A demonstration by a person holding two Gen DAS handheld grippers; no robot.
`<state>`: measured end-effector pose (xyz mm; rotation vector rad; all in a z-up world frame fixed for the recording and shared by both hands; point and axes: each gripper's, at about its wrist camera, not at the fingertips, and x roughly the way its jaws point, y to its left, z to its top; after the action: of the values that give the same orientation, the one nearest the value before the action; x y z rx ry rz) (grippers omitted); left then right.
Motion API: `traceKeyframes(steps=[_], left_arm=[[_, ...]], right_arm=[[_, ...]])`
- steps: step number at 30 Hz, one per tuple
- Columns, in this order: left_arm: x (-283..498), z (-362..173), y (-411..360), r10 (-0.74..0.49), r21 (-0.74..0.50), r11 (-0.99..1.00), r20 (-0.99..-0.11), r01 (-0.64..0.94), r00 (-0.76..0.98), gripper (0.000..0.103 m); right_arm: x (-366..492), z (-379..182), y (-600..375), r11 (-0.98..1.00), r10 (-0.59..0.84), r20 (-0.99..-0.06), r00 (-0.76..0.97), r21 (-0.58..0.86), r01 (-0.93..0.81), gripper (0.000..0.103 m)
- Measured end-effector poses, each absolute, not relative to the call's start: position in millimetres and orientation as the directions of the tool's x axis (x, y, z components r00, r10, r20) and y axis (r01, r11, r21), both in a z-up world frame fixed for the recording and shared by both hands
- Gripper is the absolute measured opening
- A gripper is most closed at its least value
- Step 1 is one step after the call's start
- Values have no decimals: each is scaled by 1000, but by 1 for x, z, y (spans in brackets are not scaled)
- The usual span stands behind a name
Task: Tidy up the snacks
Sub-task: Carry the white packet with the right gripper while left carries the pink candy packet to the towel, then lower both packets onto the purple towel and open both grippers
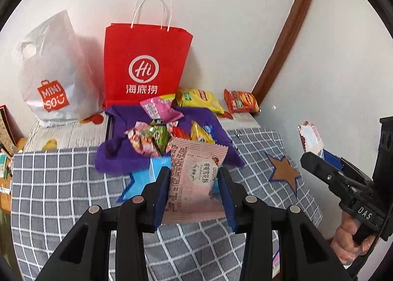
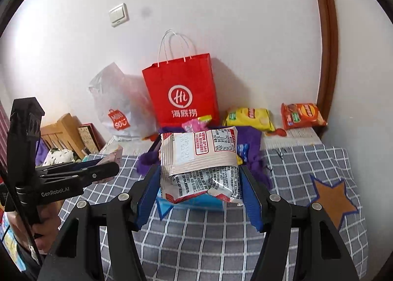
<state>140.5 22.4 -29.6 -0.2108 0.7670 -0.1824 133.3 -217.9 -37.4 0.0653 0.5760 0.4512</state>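
My left gripper [image 1: 194, 182] is shut on a pink snack packet [image 1: 196, 182], held above the checked cloth just in front of a purple fabric bin [image 1: 110, 158] full of mixed snacks [image 1: 152, 139]. My right gripper [image 2: 199, 182] is shut on a white and red snack packet [image 2: 199, 155], held above the cloth in front of the same purple bin [image 2: 253, 148]. The right gripper also shows at the right of the left wrist view [image 1: 316, 158], and the left gripper at the left of the right wrist view [image 2: 108, 170].
A red paper bag [image 1: 145, 69] and a white MINISO plastic bag [image 1: 51, 79] stand against the wall. A yellow packet [image 1: 199, 99] and an orange packet [image 1: 240, 101] lie behind the bin. The grey checked cloth [image 1: 61, 195] has star patches [image 2: 331, 200]. Wooden clutter [image 2: 63, 131] is left.
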Motion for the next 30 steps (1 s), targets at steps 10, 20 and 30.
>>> traceKeyframes(steps=[10,20,30], left_arm=[[179,-27,25,-251,-262,960,-668,94,700,38],[216,-41,31,-280,-297,950,-666,99,691,38],[254,-40,41,-264,-291,953,-662,85,701,38]], right_arm=[[172,-33,-213,903,426,-512,746,186,-388,63],[213,-38,-206,912,406,-530,745,182,-368,63],[255,-38,-191,916,397,-530,750,177,-360,63]])
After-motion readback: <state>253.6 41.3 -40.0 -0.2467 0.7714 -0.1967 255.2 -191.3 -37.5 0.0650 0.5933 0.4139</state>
